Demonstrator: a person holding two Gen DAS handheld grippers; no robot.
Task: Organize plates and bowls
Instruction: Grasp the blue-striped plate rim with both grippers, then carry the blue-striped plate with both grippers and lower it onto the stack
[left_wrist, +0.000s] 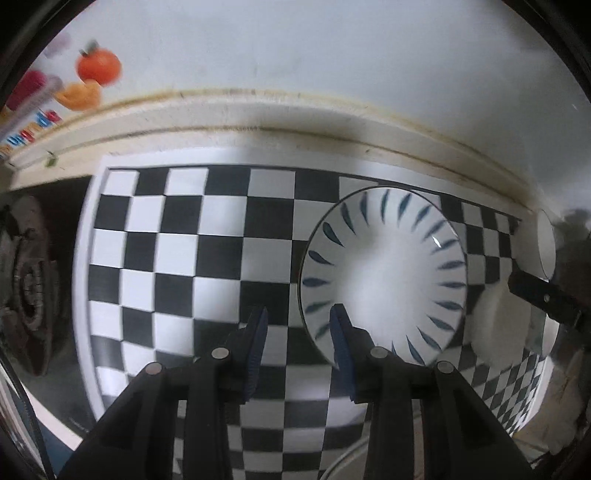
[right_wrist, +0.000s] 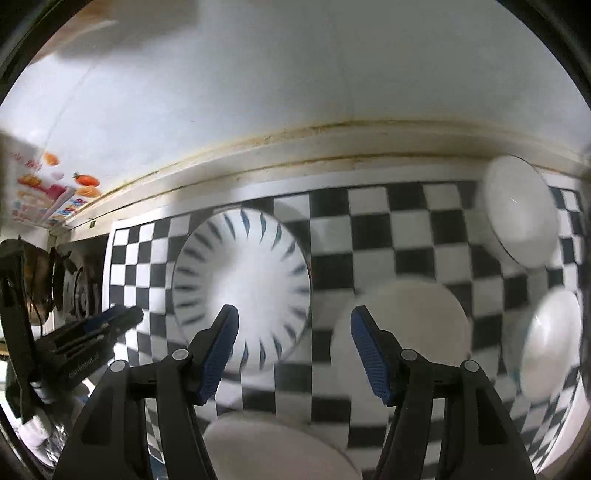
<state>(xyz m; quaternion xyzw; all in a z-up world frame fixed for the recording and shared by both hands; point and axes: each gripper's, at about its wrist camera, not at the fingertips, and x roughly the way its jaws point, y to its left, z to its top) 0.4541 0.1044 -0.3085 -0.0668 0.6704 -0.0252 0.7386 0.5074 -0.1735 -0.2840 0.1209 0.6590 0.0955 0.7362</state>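
Observation:
A white plate with blue leaf marks (left_wrist: 384, 273) lies on the black-and-white checkered mat (left_wrist: 177, 251). My left gripper (left_wrist: 297, 317) is open, its right finger over the plate's near-left rim, nothing held. In the right wrist view the same plate (right_wrist: 243, 291) lies left of centre. My right gripper (right_wrist: 293, 317) is open and empty, hovering between that plate and a plain white plate (right_wrist: 406, 325). Two white bowls (right_wrist: 521, 210) (right_wrist: 550, 339) sit at the right. Another white dish (right_wrist: 273, 446) lies under the right gripper.
A cream ledge (left_wrist: 258, 125) and white wall run along the mat's far edge. A gas burner (left_wrist: 29, 280) sits left of the mat. The other gripper's black finger (left_wrist: 543, 299) shows at the right, with a white bowl edge (left_wrist: 546, 243). Fruit stickers (left_wrist: 98, 66) mark the wall.

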